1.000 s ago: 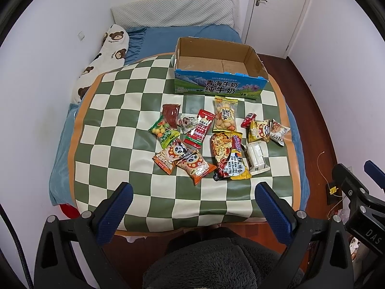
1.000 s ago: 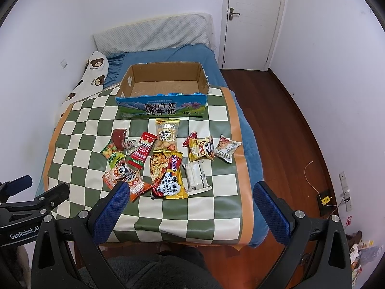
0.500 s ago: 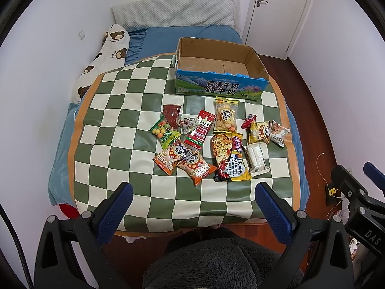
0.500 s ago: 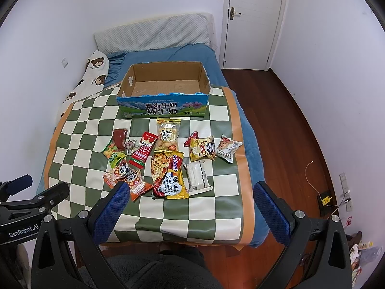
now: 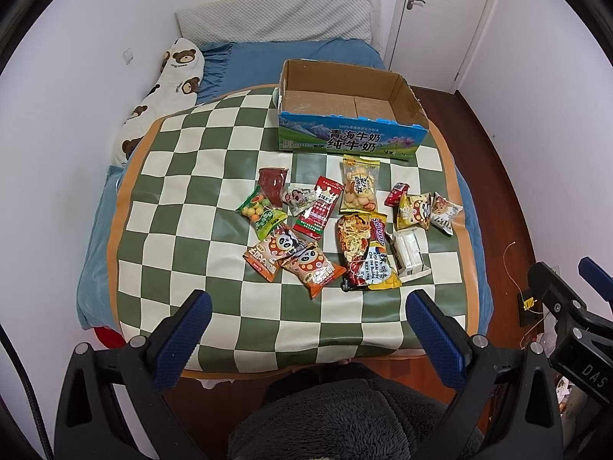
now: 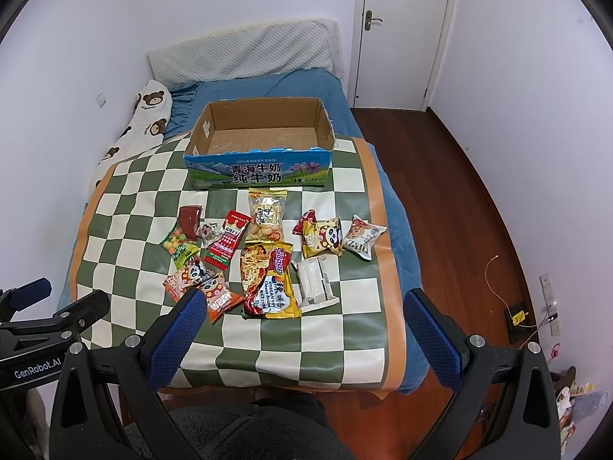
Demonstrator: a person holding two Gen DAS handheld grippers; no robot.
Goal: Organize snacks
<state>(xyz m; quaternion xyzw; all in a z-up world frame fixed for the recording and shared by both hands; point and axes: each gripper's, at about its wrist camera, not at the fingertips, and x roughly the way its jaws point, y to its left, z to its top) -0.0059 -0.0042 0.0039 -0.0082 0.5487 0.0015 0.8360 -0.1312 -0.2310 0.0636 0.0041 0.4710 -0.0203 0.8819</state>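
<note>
Both views have drifted only slightly since a second ago: the snacks sit a touch lower in the frames, and none of them has shifted on the bed.

The left gripper [image 5: 306, 312] hangs over the near edge of the checked mat [image 5: 184, 230], jaws spread wide with nothing between them. The right gripper [image 6: 304, 304] is held the same way, jaws wide apart and empty, its left finger [image 6: 176, 329] overlapping the view of an orange panda packet [image 6: 220, 299].

The cardboard box [image 5: 406, 92] stands open at the far end of the mat, with nothing in it. The snacks lie in a loose cluster on the mat in front of it: a large noodle packet [image 5: 364, 253] in the middle, a white wrapped pack [image 5: 410, 253] touching its right side, a clear bag of biscuits [image 5: 358, 188] just beyond, a red sachet [image 5: 318, 207] to the left, and a green candy bag [image 5: 260, 214] beside two orange panda packets [image 5: 291, 258]. Two small bags [image 5: 425, 209] lie near the right border.
</note>
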